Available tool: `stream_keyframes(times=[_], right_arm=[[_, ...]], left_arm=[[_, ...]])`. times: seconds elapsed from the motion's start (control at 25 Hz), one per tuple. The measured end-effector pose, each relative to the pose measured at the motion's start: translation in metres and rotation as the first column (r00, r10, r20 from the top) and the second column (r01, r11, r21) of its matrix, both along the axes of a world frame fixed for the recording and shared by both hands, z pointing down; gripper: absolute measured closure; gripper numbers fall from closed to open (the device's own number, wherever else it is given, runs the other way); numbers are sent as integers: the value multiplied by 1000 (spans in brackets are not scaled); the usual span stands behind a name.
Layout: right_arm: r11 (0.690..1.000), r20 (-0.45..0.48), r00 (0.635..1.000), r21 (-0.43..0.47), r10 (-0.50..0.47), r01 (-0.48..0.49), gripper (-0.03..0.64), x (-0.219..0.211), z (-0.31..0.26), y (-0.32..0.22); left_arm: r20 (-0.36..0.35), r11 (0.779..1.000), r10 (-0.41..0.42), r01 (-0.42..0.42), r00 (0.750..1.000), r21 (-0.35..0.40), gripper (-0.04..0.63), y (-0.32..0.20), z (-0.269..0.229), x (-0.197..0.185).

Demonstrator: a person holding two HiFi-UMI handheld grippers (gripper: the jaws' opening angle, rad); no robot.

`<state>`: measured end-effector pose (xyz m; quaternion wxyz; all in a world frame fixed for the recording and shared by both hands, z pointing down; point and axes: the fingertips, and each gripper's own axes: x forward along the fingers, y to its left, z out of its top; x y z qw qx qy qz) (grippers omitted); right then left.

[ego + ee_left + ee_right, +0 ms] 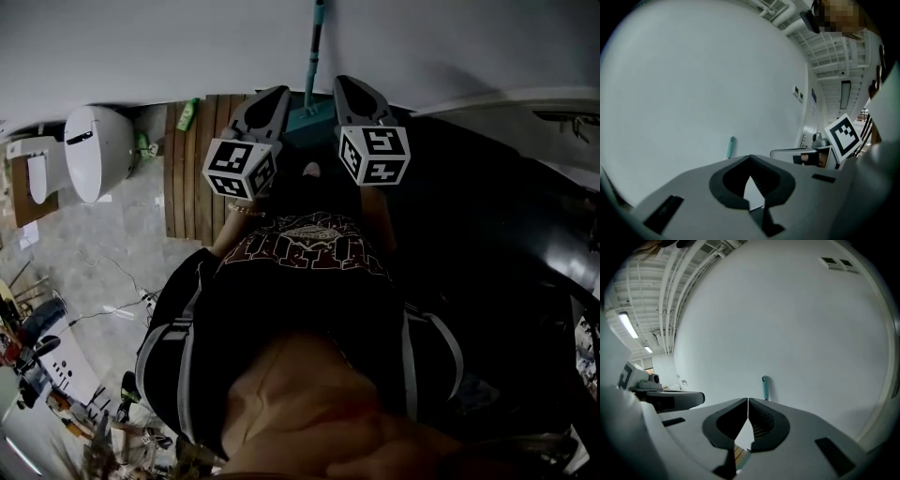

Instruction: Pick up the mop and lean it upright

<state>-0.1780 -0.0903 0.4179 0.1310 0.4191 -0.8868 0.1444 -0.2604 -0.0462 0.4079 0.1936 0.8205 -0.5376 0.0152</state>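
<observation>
Claws both pinched together, nothing in them: left claw point(750, 158), right claw point(748, 400). Mop point(315, 56) already propped upright against wall point(187, 47), head down low just ahead of both. Looks basically done, only stepping away remaining.

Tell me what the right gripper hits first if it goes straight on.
Probably the white wall; the right gripper, shut and empty, aims just left of the mop handle, though depth is unclear.

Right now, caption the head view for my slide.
Left gripper and right gripper, shut and empty, face the mop leaning upright on the wall.
</observation>
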Motion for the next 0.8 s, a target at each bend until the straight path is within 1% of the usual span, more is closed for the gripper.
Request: stream_keyframes(times=[0.28, 0.48, 0.64, 0.8], right_arm=[[997, -7, 997, 7, 83, -83, 597, -19, -4, -44], [990, -7, 990, 8, 144, -144, 597, -36, 0, -74], [983, -15, 982, -2, 186, -186, 597, -45, 10, -91], [975, -34, 975, -5, 222, -222, 597, -50, 16, -104]], left_arm=[[14, 993, 119, -119, 993, 24, 558, -55, -9, -14], [24, 983, 185, -185, 983, 15, 558, -89, -2, -30], [33, 970, 241, -242, 970, 10, 558, -107, 3, -36], [31, 959, 283, -283, 959, 2, 558, -114, 6, -39]])
